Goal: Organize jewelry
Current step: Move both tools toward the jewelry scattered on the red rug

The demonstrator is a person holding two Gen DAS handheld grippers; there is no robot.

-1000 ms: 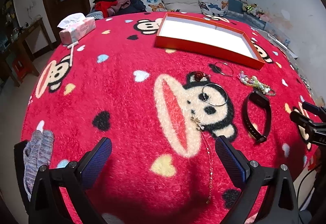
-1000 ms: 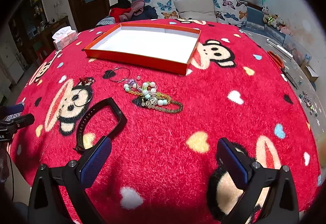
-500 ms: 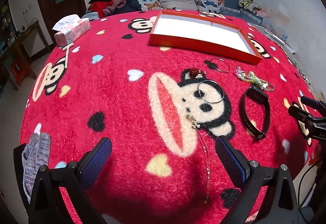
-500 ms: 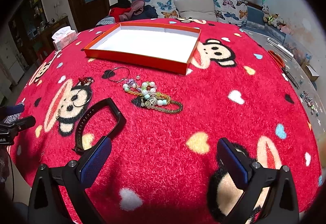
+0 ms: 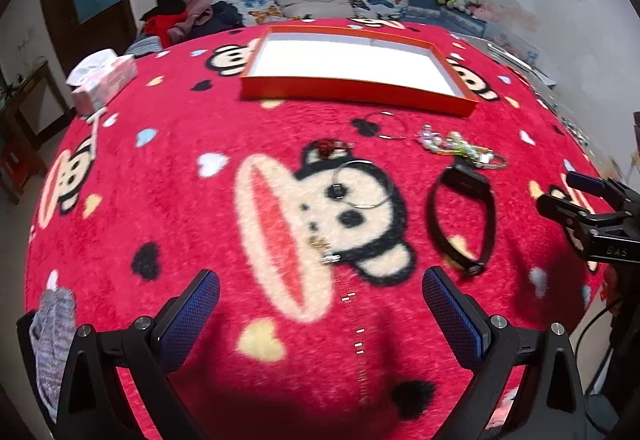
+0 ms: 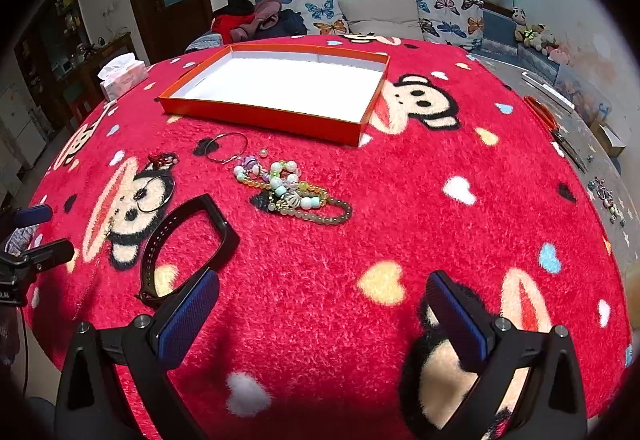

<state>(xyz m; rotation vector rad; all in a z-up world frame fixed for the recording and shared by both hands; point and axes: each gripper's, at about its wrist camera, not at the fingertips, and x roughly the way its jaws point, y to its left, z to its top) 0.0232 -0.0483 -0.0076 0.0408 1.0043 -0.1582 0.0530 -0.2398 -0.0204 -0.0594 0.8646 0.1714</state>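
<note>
An empty orange tray (image 5: 360, 89) (image 6: 260, 115) sits at the far side of the red monkey-print cloth. In front of it lie a thin hoop (image 5: 387, 125), a red brooch (image 5: 328, 147), a larger ring bangle (image 5: 366, 188), beaded bracelets (image 5: 460, 147) (image 6: 294, 191), a black wristband (image 5: 460, 220) (image 6: 184, 244) and a thin gold chain (image 5: 352, 304). My left gripper (image 5: 320, 306) is open and empty, low over the chain. My right gripper (image 6: 322, 314) is open and empty, near the wristband.
A pink tissue box (image 5: 104, 81) stands at the cloth's far left. A grey cloth (image 5: 54, 324) lies at the near left edge. Small items and red-handled scissors (image 6: 540, 111) lie on the bare table at the right. A sofa stands behind.
My left gripper has moved forward and lower over the cloth, so the chain and jewelry now appear nearer. The right gripper has hardly moved. Both stay open.
</note>
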